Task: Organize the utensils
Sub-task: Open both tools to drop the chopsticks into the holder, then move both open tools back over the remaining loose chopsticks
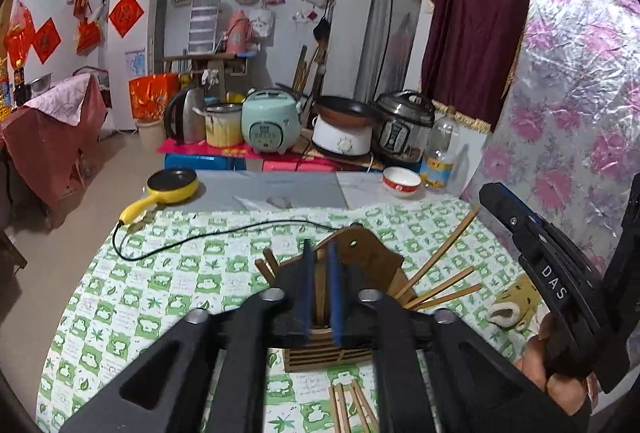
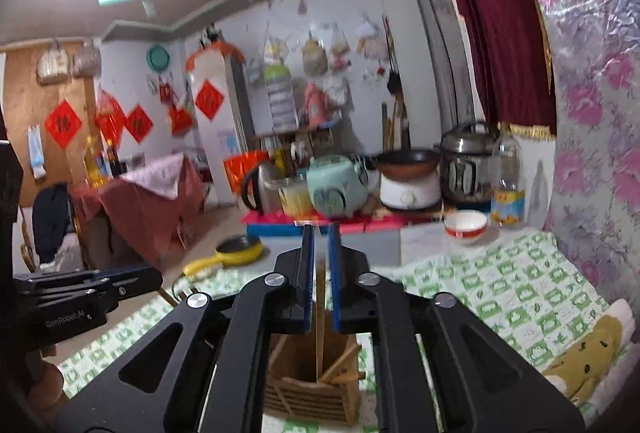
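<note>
A wooden slatted utensil holder (image 1: 332, 353) stands on the green checked tablecloth with several chopsticks (image 1: 440, 285) fanning out of it. My left gripper (image 1: 320, 257) is narrowly closed over the holder's tall back board (image 1: 368, 257); what it clamps is hidden. More chopsticks (image 1: 352, 409) lie on the cloth in front. In the right wrist view, my right gripper (image 2: 321, 237) is shut on a single chopstick (image 2: 320, 317) held upright, its lower end inside the holder (image 2: 316, 389). The right gripper's body (image 1: 560, 285) shows at the right of the left wrist view.
A yellow electric pan (image 1: 172, 189) with a black cord lies at the table's far left. A red-and-white bowl (image 1: 401, 181) and an oil bottle (image 1: 440, 153) stand at the far right. A yellow cloth (image 2: 588, 361) lies at the right. Cookers crowd the back.
</note>
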